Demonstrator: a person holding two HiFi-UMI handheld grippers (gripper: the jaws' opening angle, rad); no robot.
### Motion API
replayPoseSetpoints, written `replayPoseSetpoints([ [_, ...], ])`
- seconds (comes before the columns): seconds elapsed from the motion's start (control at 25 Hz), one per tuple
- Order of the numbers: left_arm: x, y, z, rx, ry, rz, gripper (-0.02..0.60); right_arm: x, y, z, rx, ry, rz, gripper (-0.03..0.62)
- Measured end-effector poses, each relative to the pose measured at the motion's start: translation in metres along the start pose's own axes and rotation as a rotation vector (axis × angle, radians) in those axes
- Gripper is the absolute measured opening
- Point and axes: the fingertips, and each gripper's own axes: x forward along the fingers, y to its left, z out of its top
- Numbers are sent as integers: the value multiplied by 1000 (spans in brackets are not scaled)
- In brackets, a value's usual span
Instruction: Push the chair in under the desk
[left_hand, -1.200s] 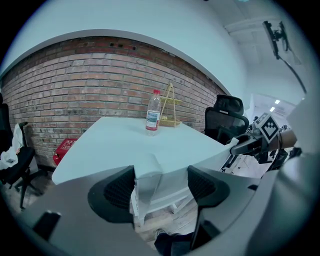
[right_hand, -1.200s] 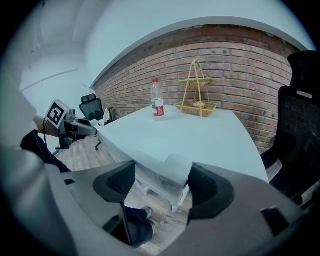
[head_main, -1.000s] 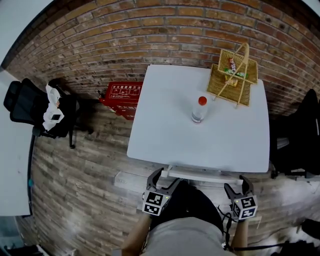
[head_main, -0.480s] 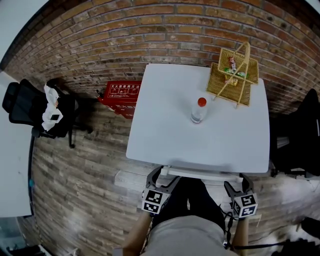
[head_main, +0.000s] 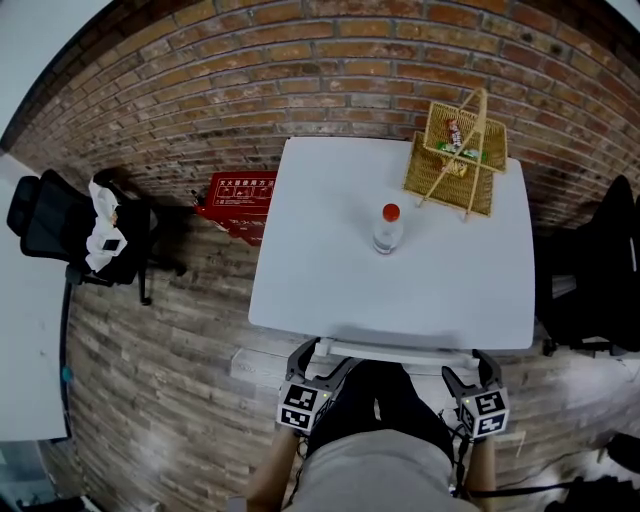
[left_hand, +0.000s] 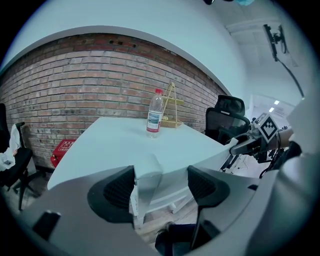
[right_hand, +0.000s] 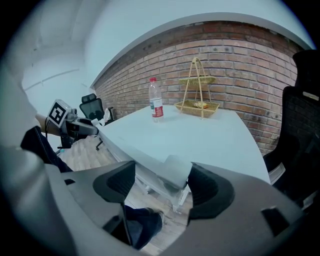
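The white chair's back rail (head_main: 395, 351) lies right along the near edge of the white desk (head_main: 330, 260) in the head view, and its seat is hidden below the top. My left gripper (head_main: 322, 358) straddles the rail's left corner and my right gripper (head_main: 470, 362) the right corner. In the left gripper view the white chair corner (left_hand: 147, 172) stands between the jaws of the left gripper (left_hand: 160, 187), against the left pad, with a gap to the right pad. In the right gripper view the other chair corner (right_hand: 175, 172) sits between the spread jaws of the right gripper (right_hand: 162, 187).
A water bottle (head_main: 385, 228) and a wicker basket (head_main: 455, 155) stand on the desk. A brick wall runs behind it. A black office chair (head_main: 70, 225) and a red box (head_main: 240, 190) are to the left, another black chair (head_main: 595, 270) to the right.
The head view has shifted a little, so the desk sits slightly further from me. Both grippers stay at the chair back's corners, close to the desk's near edge.
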Motion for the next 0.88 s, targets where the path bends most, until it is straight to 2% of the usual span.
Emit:
replayPoseSetpoints([
  [0.28,-1,0,0,-15,-5,8,334,-2,1,1,-10,-7,8,331],
  [0.48,-9,-1,-2,-90,-18,32,334,-5,1,3,-58,-1,20,331],
  [0.68,-30,10,21,-200,-146,66,333,-22,-2,23,-72,-68,33,331],
  [0.88,-34,19,62,-166,-235,108,333,-26,-2,70,-83,-143,13,330],
])
